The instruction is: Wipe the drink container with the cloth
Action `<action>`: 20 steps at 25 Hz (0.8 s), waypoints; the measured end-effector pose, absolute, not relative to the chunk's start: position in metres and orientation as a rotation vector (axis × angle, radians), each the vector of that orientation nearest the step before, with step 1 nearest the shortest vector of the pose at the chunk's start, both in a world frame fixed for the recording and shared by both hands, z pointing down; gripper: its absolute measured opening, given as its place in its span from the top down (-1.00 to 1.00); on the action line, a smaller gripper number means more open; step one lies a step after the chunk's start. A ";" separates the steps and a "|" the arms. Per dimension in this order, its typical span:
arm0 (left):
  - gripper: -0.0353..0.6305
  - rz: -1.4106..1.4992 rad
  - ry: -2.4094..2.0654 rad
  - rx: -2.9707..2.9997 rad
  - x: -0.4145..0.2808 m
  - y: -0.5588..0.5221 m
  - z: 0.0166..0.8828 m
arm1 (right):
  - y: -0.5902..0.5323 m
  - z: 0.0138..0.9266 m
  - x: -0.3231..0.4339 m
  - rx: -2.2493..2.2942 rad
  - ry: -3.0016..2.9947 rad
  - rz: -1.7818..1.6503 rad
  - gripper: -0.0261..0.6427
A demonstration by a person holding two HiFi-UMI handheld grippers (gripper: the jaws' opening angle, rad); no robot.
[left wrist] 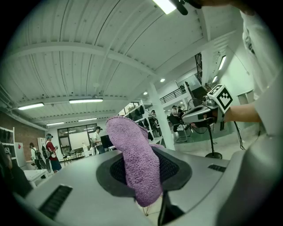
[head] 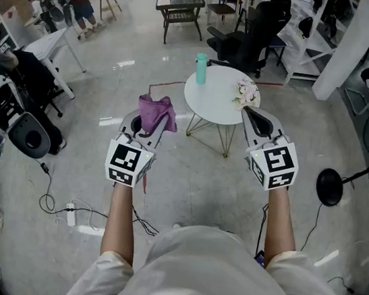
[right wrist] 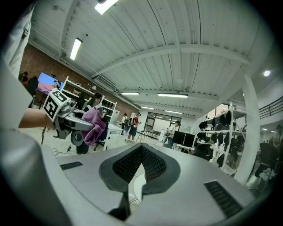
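Note:
A teal drink container (head: 200, 68) stands upright near the left rim of a round white table (head: 211, 103). My left gripper (head: 148, 123) is held up in front of the table's left side, shut on a purple cloth (head: 156, 114) (left wrist: 136, 163) that sticks up from its jaws. My right gripper (head: 257, 122) (right wrist: 140, 164) is raised at the table's right side, shut with nothing between its jaws. In the right gripper view the left gripper with the purple cloth (right wrist: 94, 124) shows at the left. Neither gripper touches the container.
Pale pink flowers (head: 245, 91) lie on the table's right part. A black office chair (head: 254, 30) stands behind the table, a black round-based stand (head: 329, 187) at the right, and cables with a power strip (head: 71, 215) on the floor at the left. People stand far back left.

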State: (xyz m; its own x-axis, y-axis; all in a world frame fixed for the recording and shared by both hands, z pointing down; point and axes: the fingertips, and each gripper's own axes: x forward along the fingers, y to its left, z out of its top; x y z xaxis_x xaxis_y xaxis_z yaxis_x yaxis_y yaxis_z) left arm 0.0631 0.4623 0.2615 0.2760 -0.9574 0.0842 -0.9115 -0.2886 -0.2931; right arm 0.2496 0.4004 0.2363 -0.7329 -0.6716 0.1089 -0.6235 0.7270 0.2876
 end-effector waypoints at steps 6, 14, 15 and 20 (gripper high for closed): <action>0.53 -0.384 1.703 -2.367 0.045 0.468 0.268 | 0.406 0.241 0.228 1.078 -2.743 -0.302 0.88; 0.53 -0.405 1.658 -2.431 0.019 0.451 0.290 | 0.399 0.263 0.198 1.069 -2.710 -0.251 0.88; 0.53 -0.408 1.656 -2.432 0.016 0.445 0.292 | 0.393 0.267 0.194 1.047 -2.702 -0.239 0.88; 0.53 -0.421 1.668 -2.449 0.007 0.400 0.303 | 0.345 0.271 0.186 1.083 -2.698 -0.276 0.88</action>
